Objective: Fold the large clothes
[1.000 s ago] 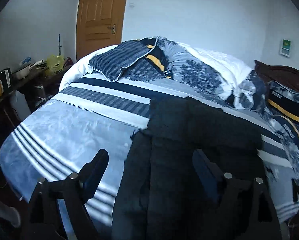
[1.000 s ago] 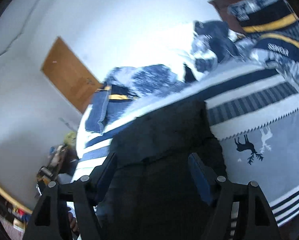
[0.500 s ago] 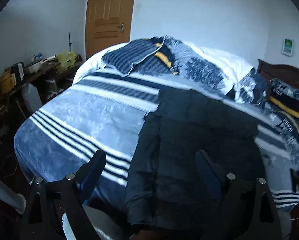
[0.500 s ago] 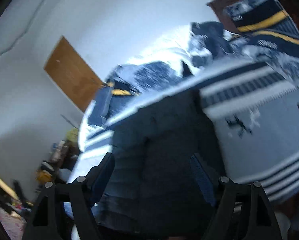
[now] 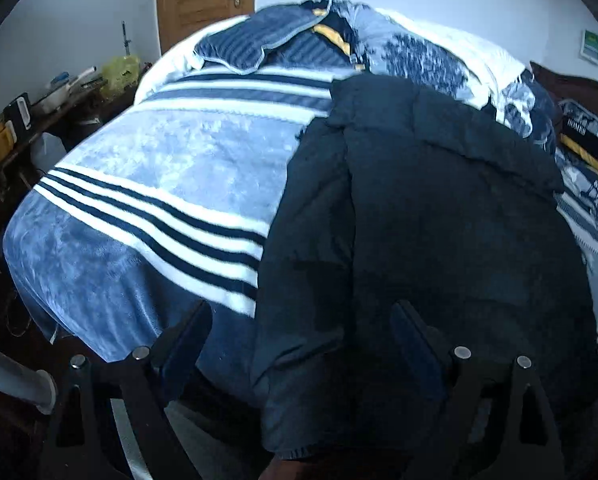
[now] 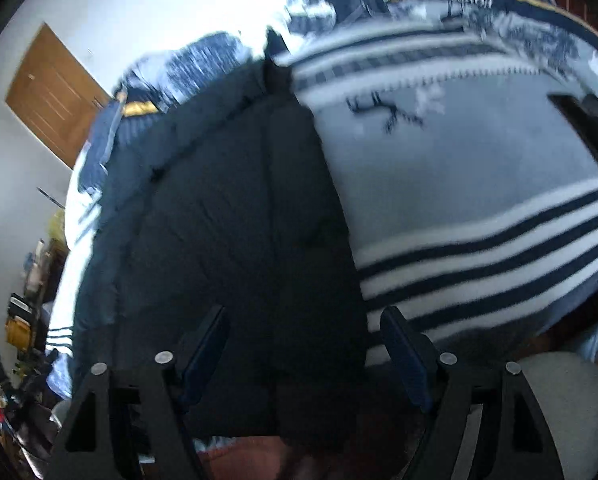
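One large dark, quilted padded jacket (image 5: 439,208) was seen spread flat on the bed, over a pale blue plush blanket with navy and white stripes (image 5: 151,184). The jacket's hem hung past the near edge of the bed, and its collar end lay toward the heap of blue patterned bedding (image 5: 415,52) at the far side of the jacket.

The left gripper (image 5: 301,334) was held above the jacket's near hem, its jaws spread wide and released, with nothing pinched between them. One finger was seen over the striped blanket just beside the jacket's edge, the other over the dark fabric itself.

The right gripper (image 6: 305,338) was held over the opposite near corner of the jacket (image 6: 227,220). Its jaws had just been closing a little, yet they stood apart, and no fabric was pressed by the pads; whether the jacket below was touched could not be told. In that view, a deer motif (image 6: 383,114) on the blanket was seen beside the jacket's far edge, blurred.

A brown panelled wooden door (image 5: 205,0) stood beyond the bedding, and a cluttered dark side bench (image 5: 39,108) was seen well apart from the jacket, past the striped blanket.
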Motion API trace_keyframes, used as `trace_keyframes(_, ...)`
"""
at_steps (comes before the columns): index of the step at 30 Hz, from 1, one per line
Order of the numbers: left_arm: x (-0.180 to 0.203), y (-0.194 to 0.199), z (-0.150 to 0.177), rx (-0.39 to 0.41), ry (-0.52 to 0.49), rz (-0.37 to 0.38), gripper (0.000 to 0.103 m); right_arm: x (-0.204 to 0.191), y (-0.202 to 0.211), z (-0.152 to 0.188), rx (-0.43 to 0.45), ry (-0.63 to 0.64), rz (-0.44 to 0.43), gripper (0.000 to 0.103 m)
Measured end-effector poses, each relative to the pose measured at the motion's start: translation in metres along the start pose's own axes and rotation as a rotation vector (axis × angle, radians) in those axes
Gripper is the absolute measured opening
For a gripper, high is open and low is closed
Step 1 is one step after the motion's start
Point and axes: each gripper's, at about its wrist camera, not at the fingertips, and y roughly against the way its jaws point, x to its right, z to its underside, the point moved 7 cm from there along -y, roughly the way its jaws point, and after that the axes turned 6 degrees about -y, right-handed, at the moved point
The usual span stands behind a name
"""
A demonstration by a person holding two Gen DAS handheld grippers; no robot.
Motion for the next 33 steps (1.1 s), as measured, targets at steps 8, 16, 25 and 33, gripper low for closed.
trace_keyframes(8, 0.006, -0.026, 0.014, -0.123, -0.02, 0.033, 0.091, -0.004, -0.039, 0.027, -0.163, 0.071, 0.089, 0.056)
trace_keyframes(16, 0.018, -0.048, 0.029, -0.238, -0.004, 0.09, 0.024, -0.006, -0.045, 0.038, -0.189, 0.14, 0.128, 0.022)
trace_keyframes(25, -0.009, 0.014, 0.021, -0.135, 0.192, 0.26, 0.005, 0.001, 0.017, 0.043, -0.13, 0.056, -0.051, 0.002)
trace_keyframes(33, -0.017, 0.058, 0.009, -0.08, 0.181, 0.32, 0.004, 0.006, 0.071, 0.037, -0.092, 0.046, -0.19, 0.002)
